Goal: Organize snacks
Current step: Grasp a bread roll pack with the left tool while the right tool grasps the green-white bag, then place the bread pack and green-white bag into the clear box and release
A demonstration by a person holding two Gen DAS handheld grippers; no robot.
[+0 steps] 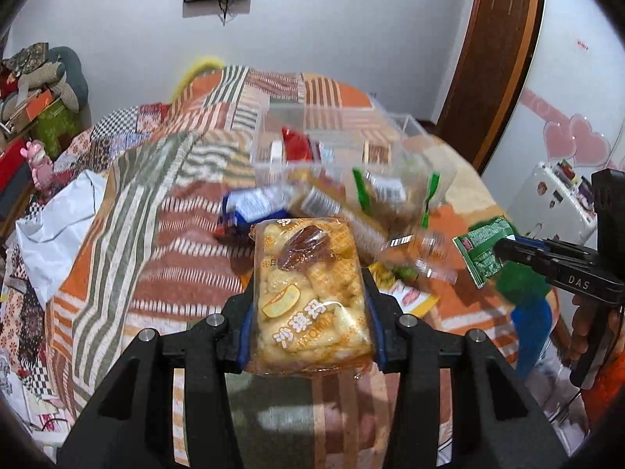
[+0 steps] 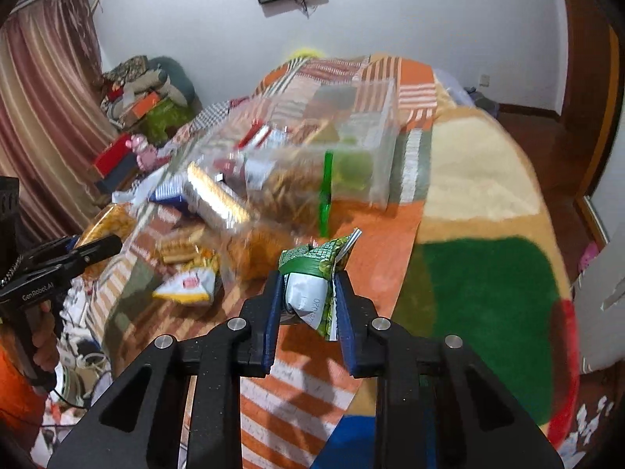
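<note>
My left gripper (image 1: 310,297) is shut on a clear pack of golden puffed-rice cake (image 1: 308,293), held above the bed. My right gripper (image 2: 308,285) is shut on a small green snack packet (image 2: 314,273); the left wrist view shows that packet (image 1: 484,248) at the right, pinched in the black fingers (image 1: 519,254). Beyond both lies a heap of loose snacks (image 1: 351,203) in front of a clear plastic box (image 1: 332,136), which holds several packets. In the right wrist view the box (image 2: 375,136) stands at the centre, and the left gripper (image 2: 97,248) enters from the left edge.
A striped orange and green quilt (image 1: 175,234) covers the bed. A white bag (image 1: 58,226) lies at its left side. Piled clothes and boxes (image 2: 148,90) sit by the curtain. A green and cream blanket (image 2: 488,273) spreads to the right. A wooden door frame (image 1: 492,58) stands behind.
</note>
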